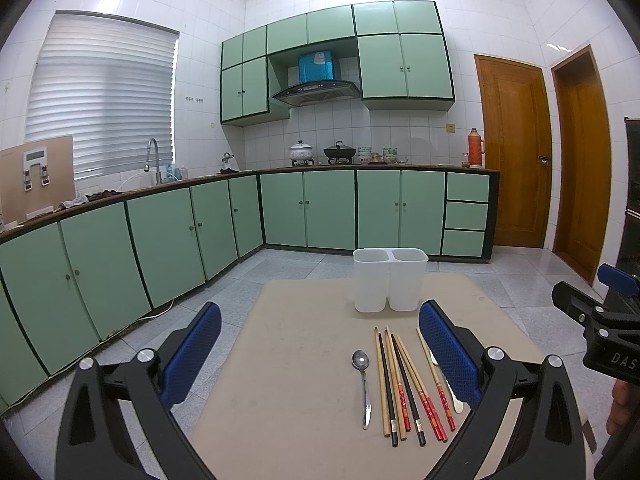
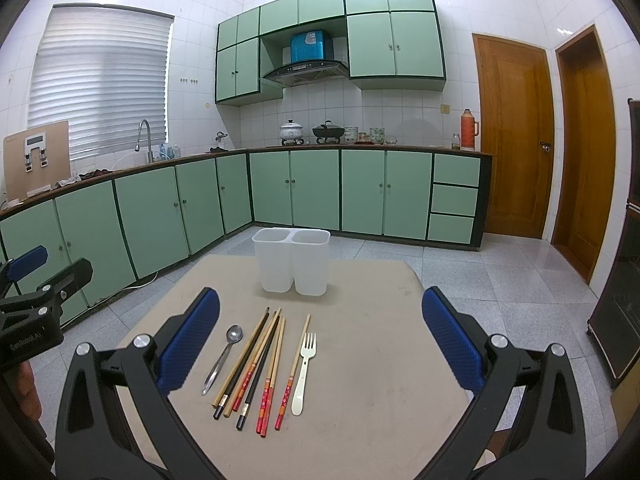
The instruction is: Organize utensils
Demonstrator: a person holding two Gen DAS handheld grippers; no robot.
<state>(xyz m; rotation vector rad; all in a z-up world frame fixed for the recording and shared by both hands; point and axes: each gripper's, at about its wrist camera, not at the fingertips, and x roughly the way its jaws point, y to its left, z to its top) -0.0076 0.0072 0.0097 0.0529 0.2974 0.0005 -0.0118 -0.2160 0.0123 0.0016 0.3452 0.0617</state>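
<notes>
A white two-compartment holder (image 1: 390,284) (image 2: 291,260) stands at the far end of a beige table (image 1: 288,360) (image 2: 380,360). In front of it lie a metal spoon (image 1: 362,380) (image 2: 226,354), several chopsticks (image 1: 404,384) (image 2: 256,368) and a cream plastic fork (image 2: 305,368), the fork mostly hidden behind a finger in the left wrist view. My left gripper (image 1: 320,356) is open above the table, left of the utensils. My right gripper (image 2: 320,344) is open above them. Both are empty.
Green kitchen cabinets (image 1: 160,240) run along the left and back walls. Pots (image 1: 340,152) and a red thermos (image 1: 475,148) stand on the counter. Two wooden doors (image 1: 516,152) are on the right. A dark cabinet (image 2: 624,300) stands at the right edge.
</notes>
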